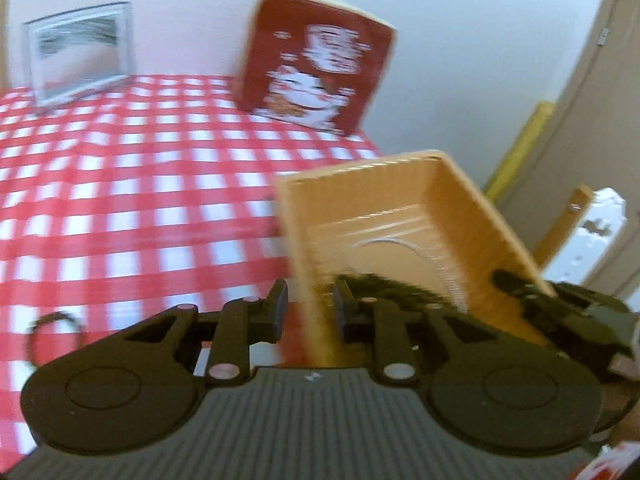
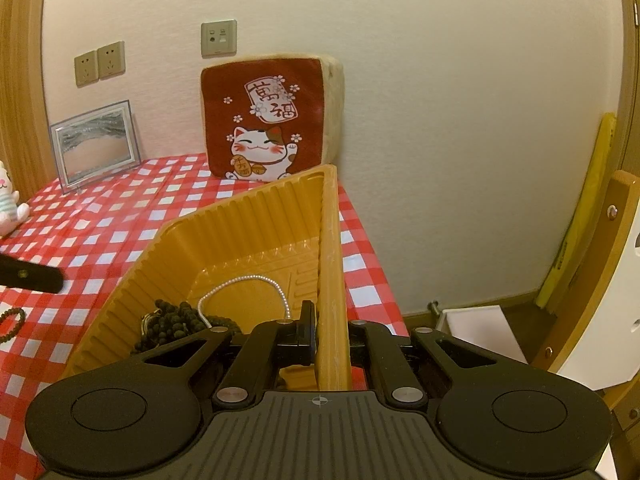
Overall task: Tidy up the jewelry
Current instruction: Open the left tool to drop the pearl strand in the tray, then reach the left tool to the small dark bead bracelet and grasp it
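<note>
A yellow ribbed plastic tray [image 2: 224, 236] sits near the right edge of the checked table. It holds a white pearl necklace [image 2: 244, 280] and dark bead strands [image 2: 180, 320]. My right gripper [image 2: 330, 334] is shut on the tray's right wall. In the blurred left wrist view my left gripper [image 1: 310, 314] straddles the tray's [image 1: 384, 200] left wall with a small gap each side, not clamping it. The necklace [image 1: 400, 246] and dark beads [image 1: 384, 284] show inside. A dark bead bracelet [image 2: 10, 322] lies on the cloth left of the tray; it also shows in the left wrist view [image 1: 54, 330].
A red lucky-cat cushion [image 2: 272, 120] leans on the back wall. A glass sand picture frame [image 2: 96, 144] stands at the back left, a plush toy [image 2: 8, 204] at the far left. The table edge [image 2: 380, 280] drops off right of the tray; a wooden chair [image 2: 600, 280] stands beyond.
</note>
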`<state>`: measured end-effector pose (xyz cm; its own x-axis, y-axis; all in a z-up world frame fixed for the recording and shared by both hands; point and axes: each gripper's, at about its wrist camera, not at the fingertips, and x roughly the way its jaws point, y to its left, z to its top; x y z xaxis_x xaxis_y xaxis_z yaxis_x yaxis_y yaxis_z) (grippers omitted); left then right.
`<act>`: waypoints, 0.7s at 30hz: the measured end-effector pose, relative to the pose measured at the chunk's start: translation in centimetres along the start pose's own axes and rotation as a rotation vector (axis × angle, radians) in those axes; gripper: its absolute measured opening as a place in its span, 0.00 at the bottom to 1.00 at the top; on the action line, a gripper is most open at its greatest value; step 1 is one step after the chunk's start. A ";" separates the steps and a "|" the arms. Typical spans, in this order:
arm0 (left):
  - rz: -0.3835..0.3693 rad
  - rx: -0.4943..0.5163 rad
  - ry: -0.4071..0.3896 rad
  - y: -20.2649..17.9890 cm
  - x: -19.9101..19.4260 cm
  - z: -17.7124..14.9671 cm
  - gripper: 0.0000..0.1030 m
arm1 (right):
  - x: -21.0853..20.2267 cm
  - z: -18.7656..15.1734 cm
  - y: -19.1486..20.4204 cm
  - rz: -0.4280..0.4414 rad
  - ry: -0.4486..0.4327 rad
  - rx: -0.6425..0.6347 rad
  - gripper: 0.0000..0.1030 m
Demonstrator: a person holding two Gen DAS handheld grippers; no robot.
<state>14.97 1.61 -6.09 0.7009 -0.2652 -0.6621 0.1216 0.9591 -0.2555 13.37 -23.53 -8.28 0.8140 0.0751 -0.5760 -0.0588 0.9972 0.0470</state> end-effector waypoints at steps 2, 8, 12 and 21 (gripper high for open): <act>0.051 -0.007 -0.003 1.6 -0.6 -0.5 0.20 | 0.0 0.0 0.0 -0.001 0.000 0.000 0.05; 0.191 -0.024 0.013 6.0 -1.8 -2.2 0.21 | -0.1 0.3 0.3 -0.002 -0.005 -0.004 0.05; 0.268 -0.025 0.027 8.6 -2.5 -3.3 0.20 | -0.1 0.4 0.3 -0.003 -0.006 -0.004 0.05; 0.348 0.044 0.062 10.7 -2.4 -5.4 0.21 | 0.0 0.7 0.4 -0.006 -0.004 -0.002 0.05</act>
<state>10.82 11.96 -11.05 0.6621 0.0742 -0.7457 -0.0858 0.9960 0.0229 13.74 -23.18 -7.73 0.8166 0.0688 -0.5731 -0.0545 0.9976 0.0421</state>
